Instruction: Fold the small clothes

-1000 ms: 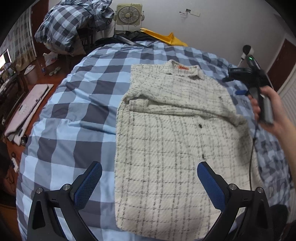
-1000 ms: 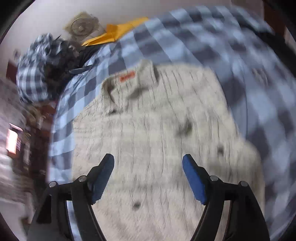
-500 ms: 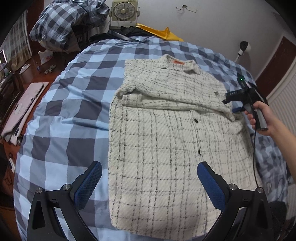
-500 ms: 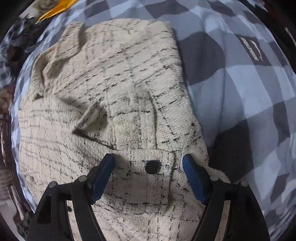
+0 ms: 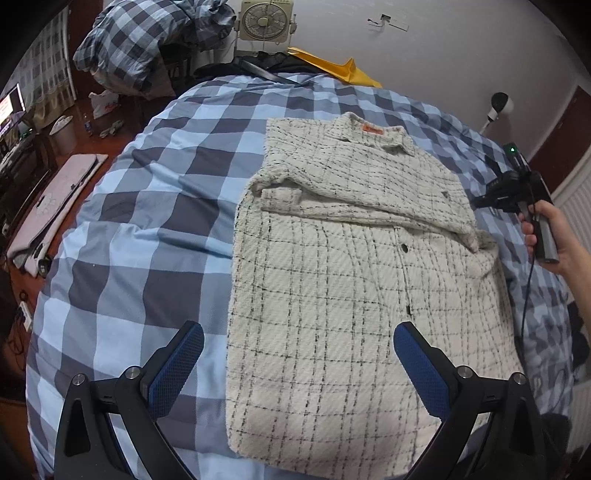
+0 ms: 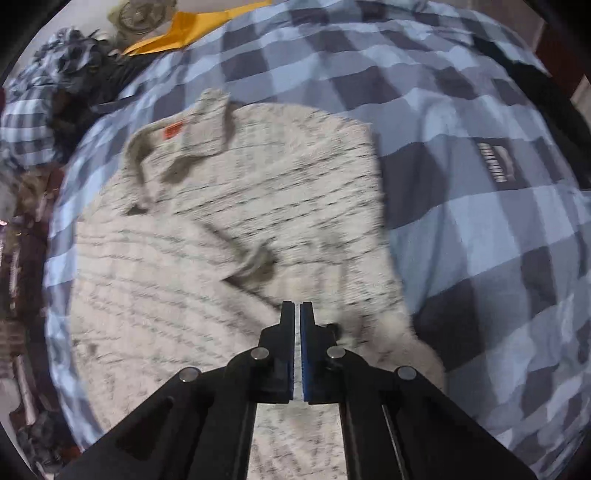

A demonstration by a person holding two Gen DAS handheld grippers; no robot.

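Note:
A cream plaid shirt (image 5: 351, 266) with an orange collar label lies flat on the blue checked bed, both sleeves folded across its chest. My left gripper (image 5: 297, 363) is open and empty, above the shirt's lower left hem. My right gripper (image 6: 297, 314) has its blue pads closed together, above the shirt (image 6: 229, 229) near its right side; no cloth shows between the pads. In the left wrist view the right gripper (image 5: 480, 201) is held by a hand at the shirt's right edge, beside the folded sleeve.
The checked duvet (image 5: 147, 206) covers the bed. A bundled checked blanket (image 5: 147, 40), a fan (image 5: 264, 20) and a yellow item (image 5: 336, 68) sit at the bed's head. Floor clutter and a pink mat (image 5: 48, 199) lie left of the bed.
My right gripper has shut and moved up away from the sleeve cuff; its view is blurred by motion. My left gripper has stayed open over the lower hem.

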